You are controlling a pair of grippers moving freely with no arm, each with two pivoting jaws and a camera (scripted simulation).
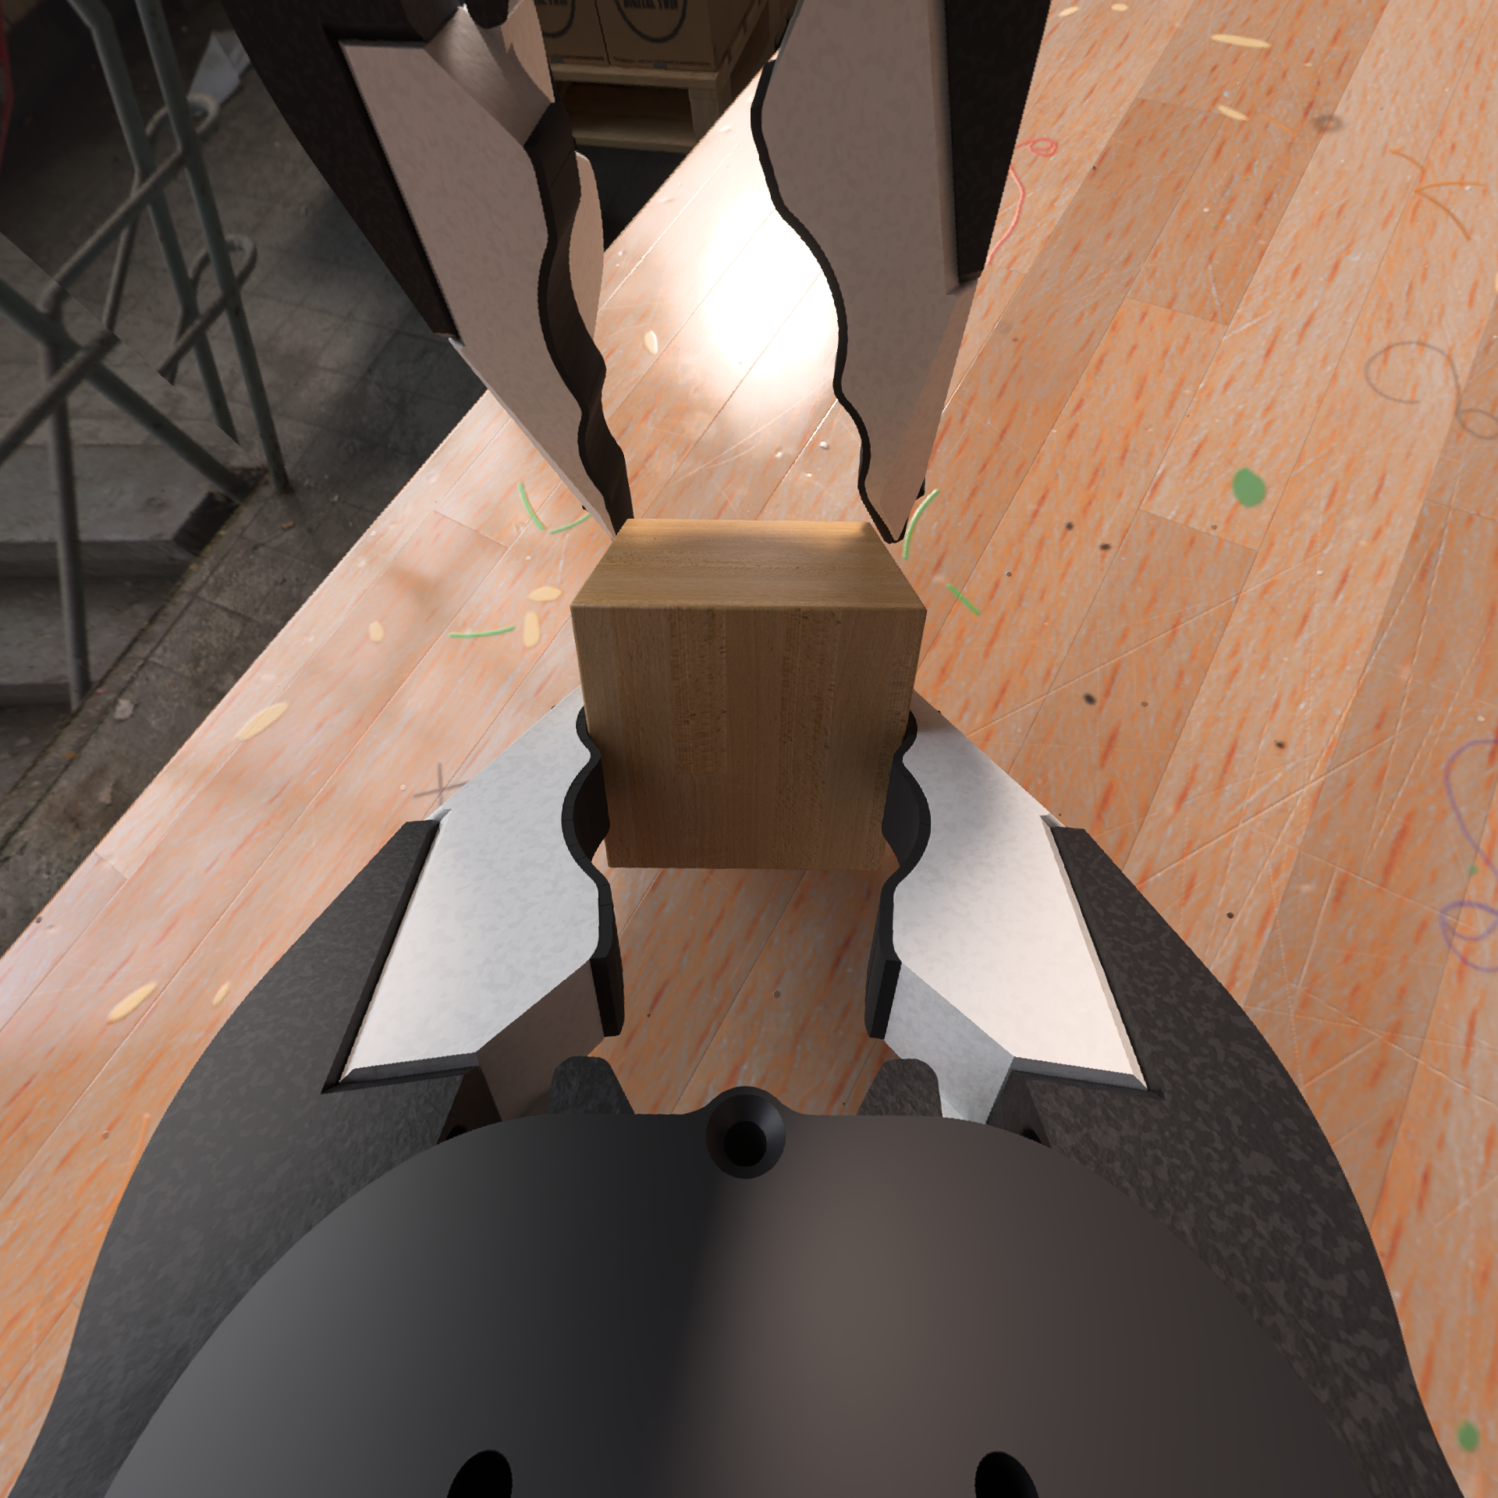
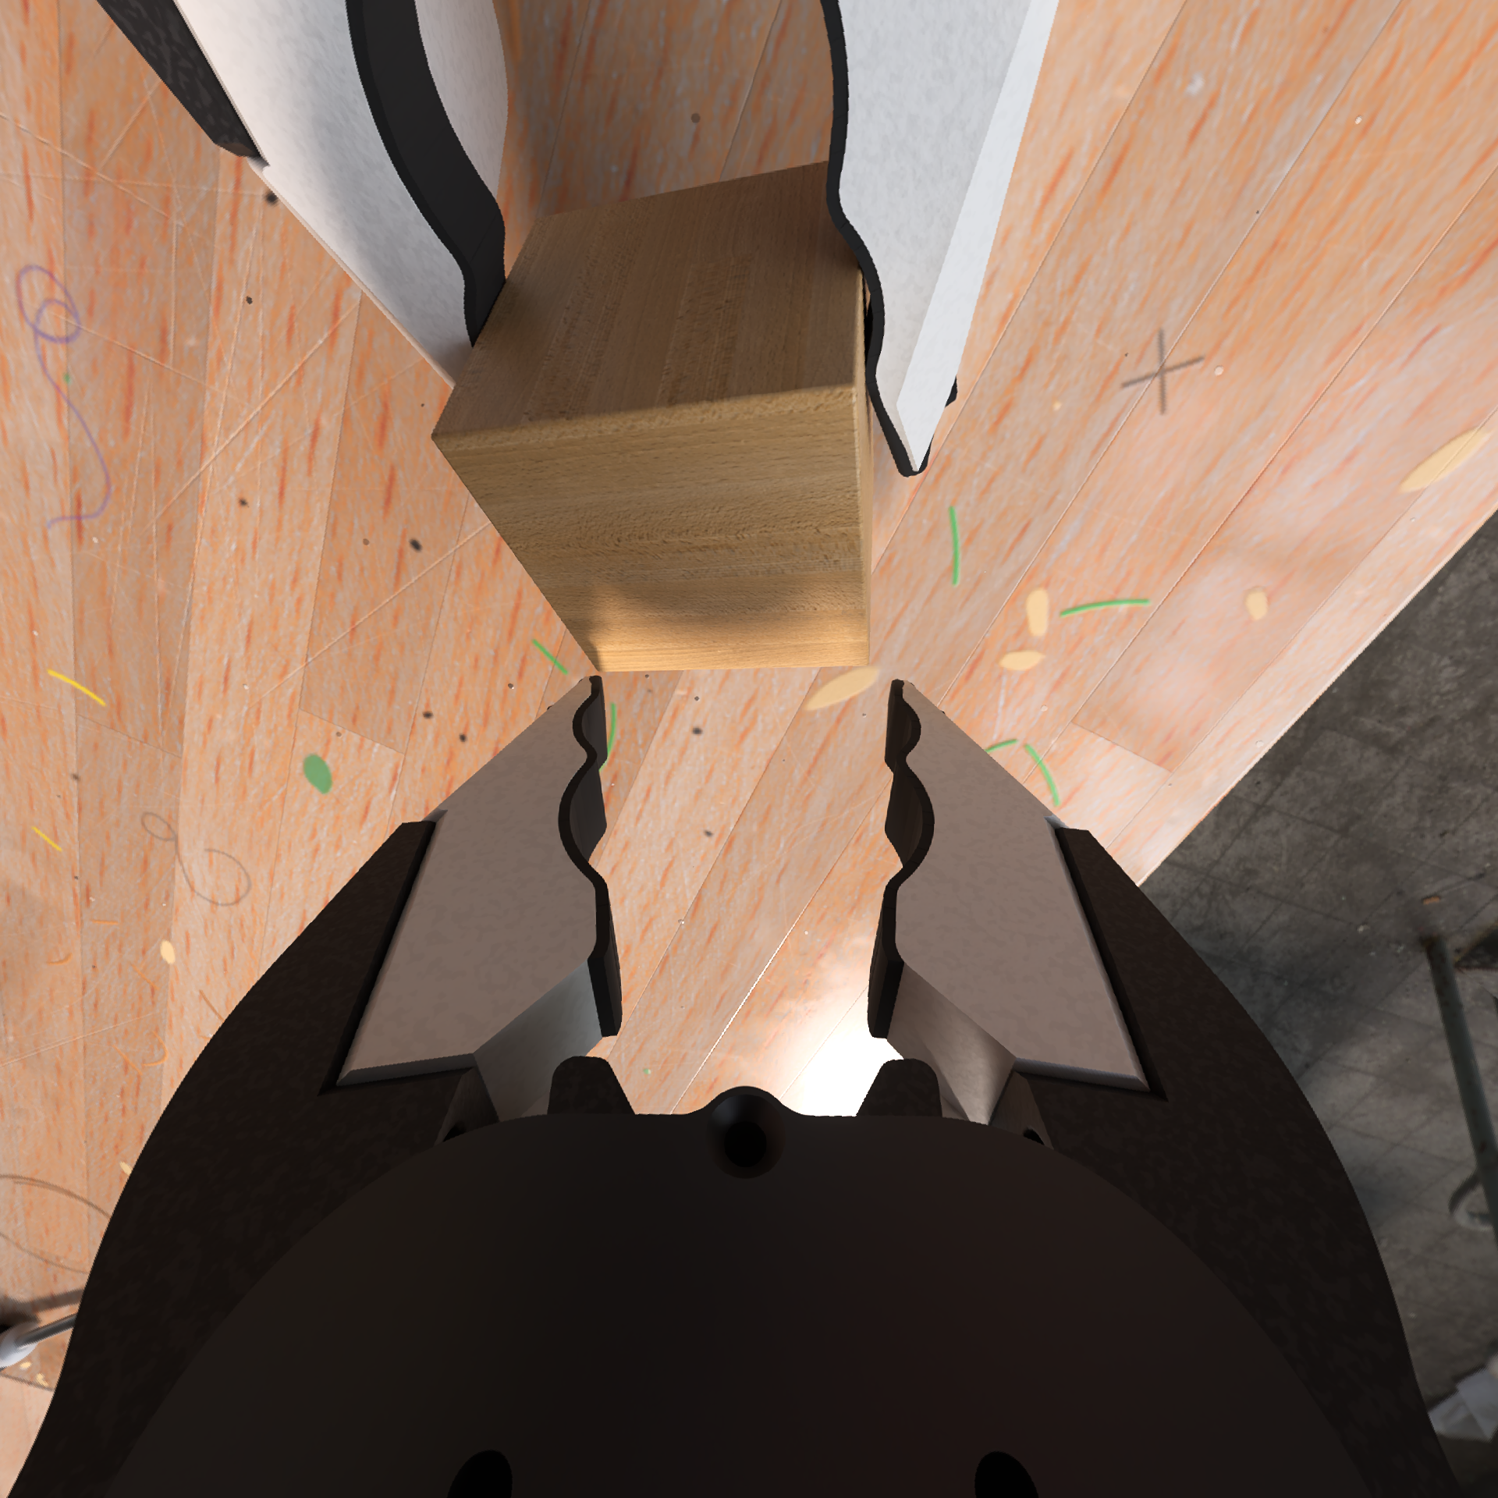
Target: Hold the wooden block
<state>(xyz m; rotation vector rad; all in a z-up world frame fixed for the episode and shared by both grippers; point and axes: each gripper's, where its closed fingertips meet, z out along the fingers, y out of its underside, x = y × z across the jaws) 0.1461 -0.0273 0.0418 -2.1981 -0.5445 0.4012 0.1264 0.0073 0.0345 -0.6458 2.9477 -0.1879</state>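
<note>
Wooden block (image 1: 746, 713) sits clamped in left tool (image 1: 746, 729); right tool (image 2: 746, 689) gapes beside it, unlabelled.

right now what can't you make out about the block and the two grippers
- Left wrist view: the wooden block hides the right gripper's fingertips, so contact is unclear.
- Right wrist view: left gripper's body is cut off by the top edge.
- Both views: block's underside is hidden.

Wooden block (image 1: 742, 729) smooth, fine-grained; table (image 1: 1216, 567) scratched wood (glossy patch).
</note>
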